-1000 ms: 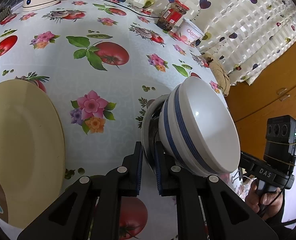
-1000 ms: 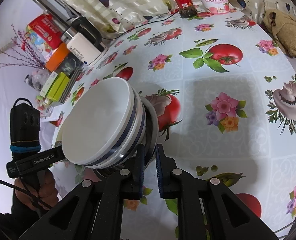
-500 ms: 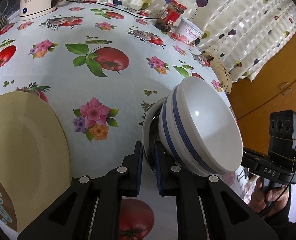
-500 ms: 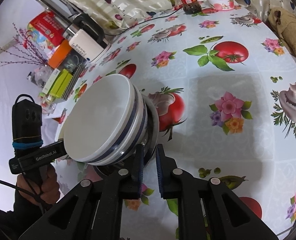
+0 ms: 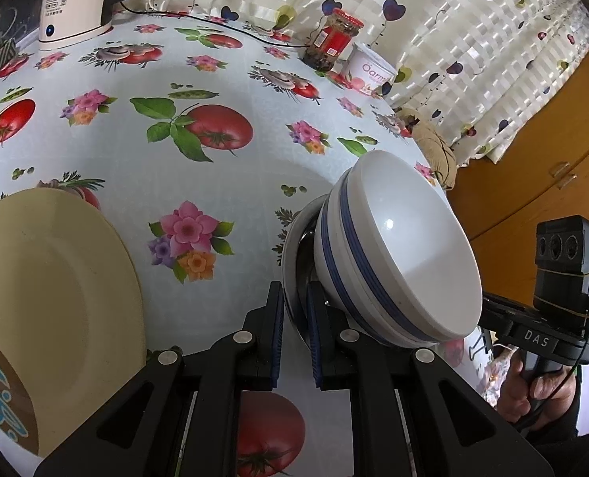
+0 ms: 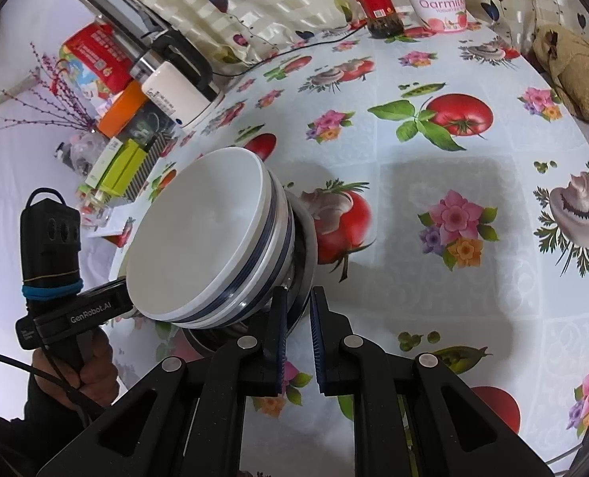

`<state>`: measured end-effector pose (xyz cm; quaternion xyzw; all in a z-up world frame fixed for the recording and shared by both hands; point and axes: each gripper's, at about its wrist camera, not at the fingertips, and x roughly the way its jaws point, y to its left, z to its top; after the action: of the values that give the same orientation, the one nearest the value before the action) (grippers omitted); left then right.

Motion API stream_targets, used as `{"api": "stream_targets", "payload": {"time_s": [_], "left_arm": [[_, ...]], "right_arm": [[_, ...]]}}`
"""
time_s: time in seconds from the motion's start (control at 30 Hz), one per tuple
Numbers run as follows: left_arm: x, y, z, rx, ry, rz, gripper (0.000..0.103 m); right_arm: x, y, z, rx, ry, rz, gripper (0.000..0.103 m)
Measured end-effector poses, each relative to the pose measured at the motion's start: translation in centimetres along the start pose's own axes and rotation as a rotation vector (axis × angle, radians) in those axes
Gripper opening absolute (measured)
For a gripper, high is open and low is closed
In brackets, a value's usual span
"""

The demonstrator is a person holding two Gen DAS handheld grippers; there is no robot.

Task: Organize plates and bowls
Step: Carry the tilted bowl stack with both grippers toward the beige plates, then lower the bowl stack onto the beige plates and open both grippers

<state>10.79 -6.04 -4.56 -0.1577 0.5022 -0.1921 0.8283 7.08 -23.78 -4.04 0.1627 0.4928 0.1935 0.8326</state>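
In the left wrist view, the left gripper (image 5: pixel 295 330) is clenched on the rim of a shallow metal plate (image 5: pixel 292 262), one pad on each face of the rim. Two nested white bowls with blue bands (image 5: pixel 397 254) ride in that plate, just right of the tongs and tipped toward the far right. A cream plate (image 5: pixel 56 278) lies flat on the flowered tablecloth (image 5: pixel 215 91), well to the left of the tongs. The other hand (image 5: pixel 540 389) shows at the right edge, beyond the bowls.

To do this carry well, both hands should travel together and bring the plate back toward level, since the bowls lean and only sit loose in it. The pinch should stay firm until the stack rests on its target, which I judge may be the cream plate.

In the right wrist view, the right gripper (image 6: pixel 297 326) grasps the opposite rim of the same metal plate (image 6: pixel 308 254), its pads closed on the thin edge. The nested bowls (image 6: pixel 203 246) sit just left of these tongs, mouth tilted up and to the left. The hand holding the left tool (image 6: pixel 91 373) is at the lower left, past the bowls. The stack hangs above the tablecloth (image 6: pixel 453 151) between the two tongs.
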Motion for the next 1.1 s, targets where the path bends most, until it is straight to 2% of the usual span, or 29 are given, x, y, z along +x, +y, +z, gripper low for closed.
{"api": "stream_targets", "payload": {"time_s": [0.47, 1.1], "left_arm": [[-3.0, 0.7, 0.4, -0.017, -0.05, 0.019, 0.012], [-9.0, 5.2, -0.4, -0.101, -0.14, 0.096, 0.011]], "right_arm": [[-0.5, 2.6, 1.1, -0.052, -0.005, 0.004, 0.012], [2.2, 9.4, 2.9, -0.173, 0.033, 0.054, 0.012]]}}
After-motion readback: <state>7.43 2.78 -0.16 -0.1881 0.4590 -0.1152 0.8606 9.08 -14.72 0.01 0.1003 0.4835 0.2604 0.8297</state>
